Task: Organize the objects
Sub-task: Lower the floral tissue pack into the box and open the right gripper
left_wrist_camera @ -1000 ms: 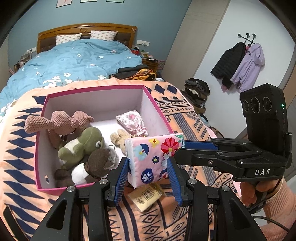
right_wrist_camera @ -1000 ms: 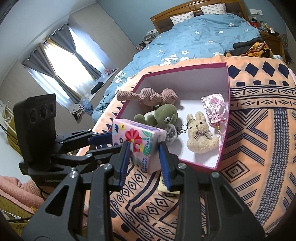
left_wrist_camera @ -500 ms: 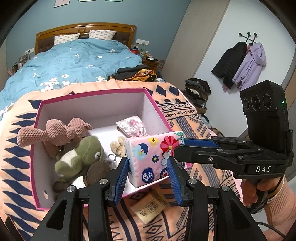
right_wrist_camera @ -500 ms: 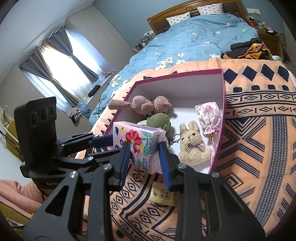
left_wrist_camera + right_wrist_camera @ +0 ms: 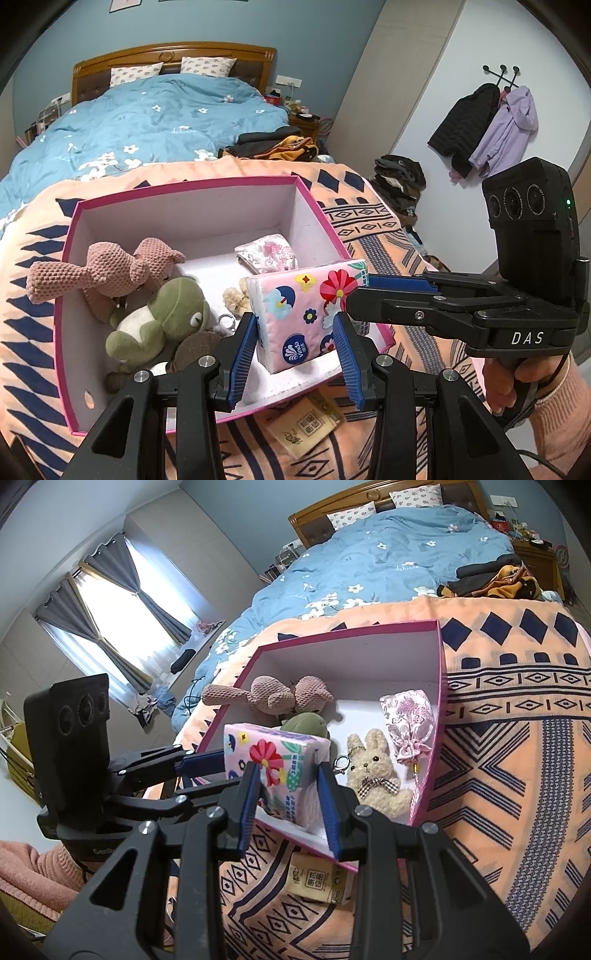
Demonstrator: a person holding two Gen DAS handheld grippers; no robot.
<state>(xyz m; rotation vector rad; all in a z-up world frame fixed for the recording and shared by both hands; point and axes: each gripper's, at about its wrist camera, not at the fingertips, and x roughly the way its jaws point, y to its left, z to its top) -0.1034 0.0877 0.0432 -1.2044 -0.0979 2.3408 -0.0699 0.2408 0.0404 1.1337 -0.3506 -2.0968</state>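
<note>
A pink flowered tissue pack [image 5: 303, 314] is held over the near right corner of a pink-rimmed white box [image 5: 258, 181]. My left gripper [image 5: 295, 350] and my right gripper [image 5: 288, 797] are both shut on the tissue pack [image 5: 275, 760], one from each side. The box [image 5: 441, 686] holds a brown knitted plush [image 5: 107, 266], a green frog plush [image 5: 159, 321], a beige bunny [image 5: 369, 771] and a floral pouch [image 5: 408, 720].
A tan paper packet [image 5: 306, 424] lies on the orange patterned blanket [image 5: 509, 775] just in front of the box. A blue bed [image 5: 147, 118] stands behind. Coats [image 5: 487, 129] hang on the right wall, with a clothes pile below.
Both grippers have carried the tissue pack forward and lower, from in front of the box rim to over the box's near right corner.
</note>
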